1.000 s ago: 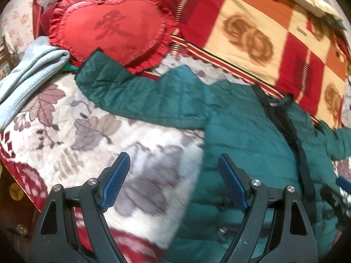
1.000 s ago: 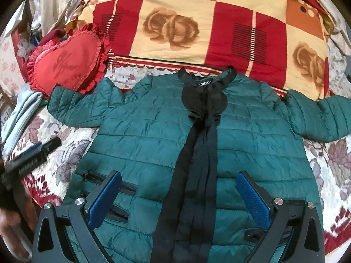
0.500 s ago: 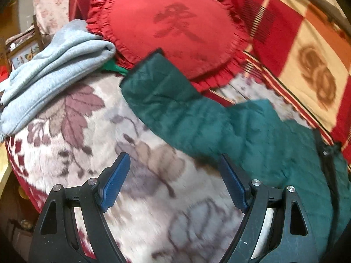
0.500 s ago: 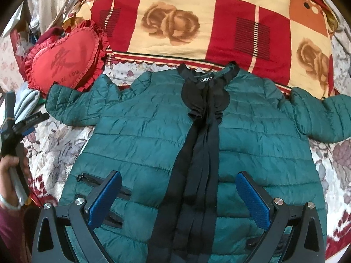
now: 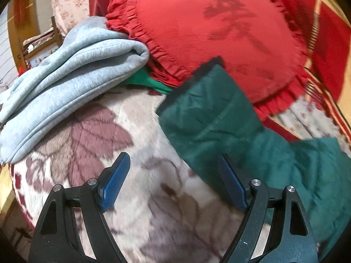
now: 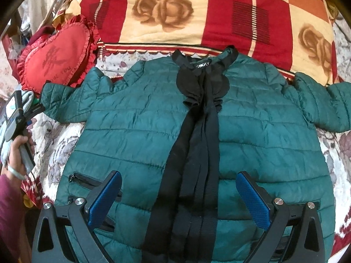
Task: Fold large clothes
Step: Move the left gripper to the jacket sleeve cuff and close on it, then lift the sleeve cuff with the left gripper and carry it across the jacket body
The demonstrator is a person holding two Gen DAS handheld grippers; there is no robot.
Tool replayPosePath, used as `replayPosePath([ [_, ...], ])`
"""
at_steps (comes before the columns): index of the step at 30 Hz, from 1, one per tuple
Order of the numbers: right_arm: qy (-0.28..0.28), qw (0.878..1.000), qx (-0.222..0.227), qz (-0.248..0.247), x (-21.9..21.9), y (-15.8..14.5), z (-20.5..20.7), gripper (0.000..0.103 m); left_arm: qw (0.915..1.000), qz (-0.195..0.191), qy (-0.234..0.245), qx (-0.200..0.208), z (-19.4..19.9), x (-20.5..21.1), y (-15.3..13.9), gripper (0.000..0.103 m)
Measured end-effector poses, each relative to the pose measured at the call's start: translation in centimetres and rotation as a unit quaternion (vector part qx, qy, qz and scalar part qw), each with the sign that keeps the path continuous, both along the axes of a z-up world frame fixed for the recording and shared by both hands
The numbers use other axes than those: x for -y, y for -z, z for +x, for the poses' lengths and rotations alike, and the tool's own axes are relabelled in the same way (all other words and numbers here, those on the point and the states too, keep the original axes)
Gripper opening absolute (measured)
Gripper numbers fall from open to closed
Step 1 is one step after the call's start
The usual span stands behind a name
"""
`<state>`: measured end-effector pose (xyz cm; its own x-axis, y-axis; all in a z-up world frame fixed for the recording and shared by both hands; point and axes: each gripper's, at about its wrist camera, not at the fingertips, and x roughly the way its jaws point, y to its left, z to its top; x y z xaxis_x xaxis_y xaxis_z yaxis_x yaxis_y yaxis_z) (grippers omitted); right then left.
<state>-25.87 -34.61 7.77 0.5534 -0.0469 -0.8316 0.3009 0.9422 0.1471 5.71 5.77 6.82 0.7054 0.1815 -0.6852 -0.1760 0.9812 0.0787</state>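
1. I see the jacket [image 6: 140, 131] lying flat and face up on the bed [image 6: 342, 153], sleeves spread, collar toward the quilt [image 6: 197, 11].
2. My left tongs [image 5: 173, 184] are released, empty, above the bed just beside the sleeve [image 5: 208, 109].
3. That sleeve's cuff rests against the red pillow [image 5: 208, 32].
4. My right tongs [image 6: 177, 197] are released, empty, over the jacket's lower front.
5. A grey garment [image 5: 65, 70] lies beside the pillow.
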Motion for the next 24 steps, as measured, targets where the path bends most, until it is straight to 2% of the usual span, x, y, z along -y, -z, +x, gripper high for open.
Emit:
replayPosePath([
  [6,-0.01,1.0,-0.012,0.01,-0.6,0.6,0.5,0.103,0.9996,0.024,-0.011,-0.008,3.8,-0.2,1.4,0.083],
  [11,-0.012,1.0,-0.017,0.017,-0.6,1.0,0.8,0.103,0.9996,0.011,-0.02,-0.015,6.0,-0.1,2.3,0.083],
  [14,-0.009,0.999,-0.02,0.023,-0.5,1.2,1.0,0.103,0.9996,0.021,-0.012,-0.013,6.8,0.4,2.7,0.082],
  [15,-0.009,0.999,-0.021,0.026,-0.4,1.2,1.0,0.103,0.9996,0.026,-0.005,-0.011,7.1,0.6,2.8,0.077],
  [16,-0.008,0.999,-0.022,0.03,-0.4,1.3,1.1,0.103,0.9996,0.027,0.004,-0.011,7.3,0.7,2.8,0.061],
  [17,-0.008,0.999,-0.023,0.034,-0.3,1.4,1.1,0.103,0.9994,0.028,0.011,-0.015,7.6,0.9,2.9,0.054],
  [19,-0.006,0.999,-0.024,0.043,-0.2,1.6,1.0,0.103,0.9994,0.024,0.016,-0.02,7.8,0.9,2.8,0.027],
  [21,-0.005,0.999,-0.023,0.048,-0.2,1.7,0.9,0.103,0.9993,0.001,0.021,-0.029,7.8,0.5,2.4,0.017],
  [24,-0.006,0.999,-0.019,0.049,-0.4,1.6,0.7,0.103,0.998,-0.044,0.03,-0.033,6.7,-0.4,1.3,0.014],
])
